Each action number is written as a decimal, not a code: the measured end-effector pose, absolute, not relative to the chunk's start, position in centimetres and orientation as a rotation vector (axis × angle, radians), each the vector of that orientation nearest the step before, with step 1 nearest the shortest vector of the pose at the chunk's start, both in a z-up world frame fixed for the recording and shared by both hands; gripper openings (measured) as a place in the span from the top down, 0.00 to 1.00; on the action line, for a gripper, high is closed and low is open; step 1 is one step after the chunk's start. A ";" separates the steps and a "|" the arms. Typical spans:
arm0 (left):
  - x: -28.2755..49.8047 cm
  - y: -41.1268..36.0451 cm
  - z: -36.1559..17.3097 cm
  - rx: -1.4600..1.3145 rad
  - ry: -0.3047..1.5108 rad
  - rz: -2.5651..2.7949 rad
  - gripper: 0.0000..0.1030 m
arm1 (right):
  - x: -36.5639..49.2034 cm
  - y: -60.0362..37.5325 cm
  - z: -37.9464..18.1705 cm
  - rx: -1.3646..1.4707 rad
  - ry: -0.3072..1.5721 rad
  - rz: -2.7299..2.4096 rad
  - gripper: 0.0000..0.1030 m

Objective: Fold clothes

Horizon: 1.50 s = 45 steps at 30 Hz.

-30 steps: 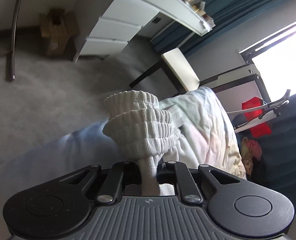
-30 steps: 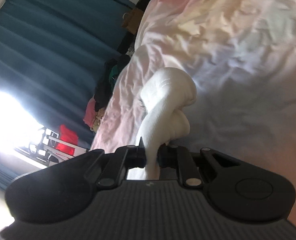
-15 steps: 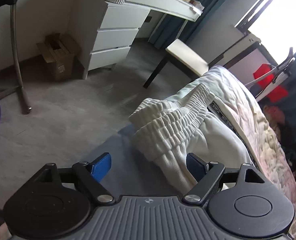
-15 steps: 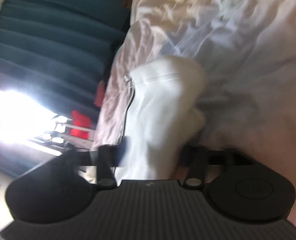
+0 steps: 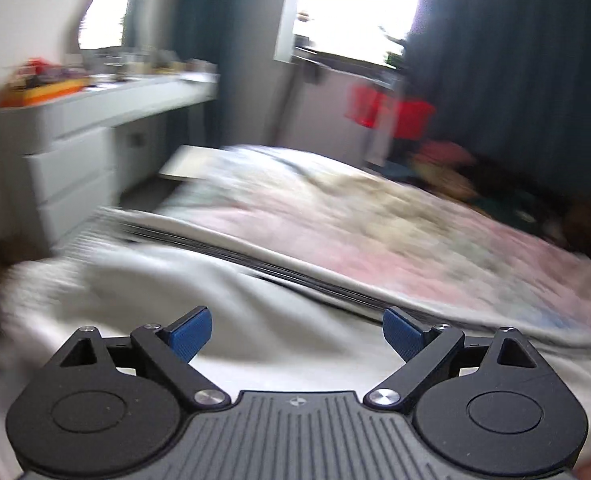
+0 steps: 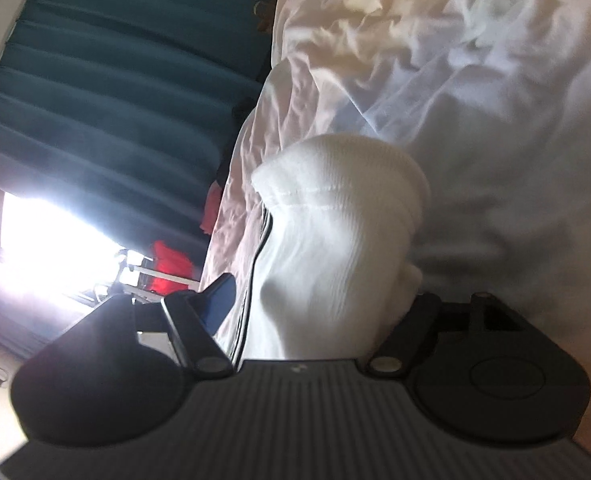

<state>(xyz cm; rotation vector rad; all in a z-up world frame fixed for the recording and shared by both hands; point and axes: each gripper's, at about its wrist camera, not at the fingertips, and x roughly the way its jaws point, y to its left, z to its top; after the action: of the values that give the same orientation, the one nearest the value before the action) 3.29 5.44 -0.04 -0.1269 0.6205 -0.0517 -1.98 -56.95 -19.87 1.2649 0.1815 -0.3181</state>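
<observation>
A white garment [image 5: 175, 300] with a black side stripe [image 5: 295, 276] lies on the pale pink bed cover [image 5: 375, 220]; the left wrist view is blurred by motion. My left gripper [image 5: 295, 320] hovers just above the garment, its jaws wide and still opening, with nothing between the blue pads [image 5: 191, 332]. In the right wrist view a ribbed white cuff of the garment [image 6: 335, 200] bulges up between the spread jaws of my right gripper [image 6: 323, 292]. Its left pad [image 6: 219, 300] stands clear of the cloth. The other finger is hidden behind the cuff.
Left of the bed stand a white dresser [image 5: 67, 160] and a cluttered desk top [image 5: 135, 88], with a chair seat [image 5: 187, 160] at the bed's corner. Beyond are a bright window [image 5: 355, 4], dark teal curtains [image 5: 515, 80], a red item [image 5: 391, 116] and piled clothes [image 5: 475, 184].
Both grippers have opened and let go of the white garment. The left one swung fast and rolled level, now facing the window. The right one sank a little.
</observation>
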 end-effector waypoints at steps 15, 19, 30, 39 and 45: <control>3.1 -3.0 -10.7 0.075 0.760 -0.210 0.13 | -1.0 -56.1 -15.9 1.075 0.192 -0.401 0.51; 3.9 -2.1 -9.6 0.084 0.764 -0.214 0.07 | -0.4 -54.4 -12.1 0.958 0.221 -0.403 0.74; 3.3 2.9 -5.6 -0.059 0.683 -0.146 0.05 | 1.7 -41.0 -0.1 0.443 0.185 -0.348 0.80; 2.2 6.4 -3.0 -0.140 0.587 -0.111 0.03 | 4.7 -22.3 0.1 -0.014 0.207 -0.092 0.80; 2.5 6.9 -3.2 -0.163 0.600 -0.084 0.03 | 5.9 -13.4 -9.2 -0.215 0.500 0.180 0.80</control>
<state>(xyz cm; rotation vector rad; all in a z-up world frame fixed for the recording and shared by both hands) 2.51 6.86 -3.24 -0.1627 0.6001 -0.0843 5.87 -13.37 -9.18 -0.2150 0.5002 0.1797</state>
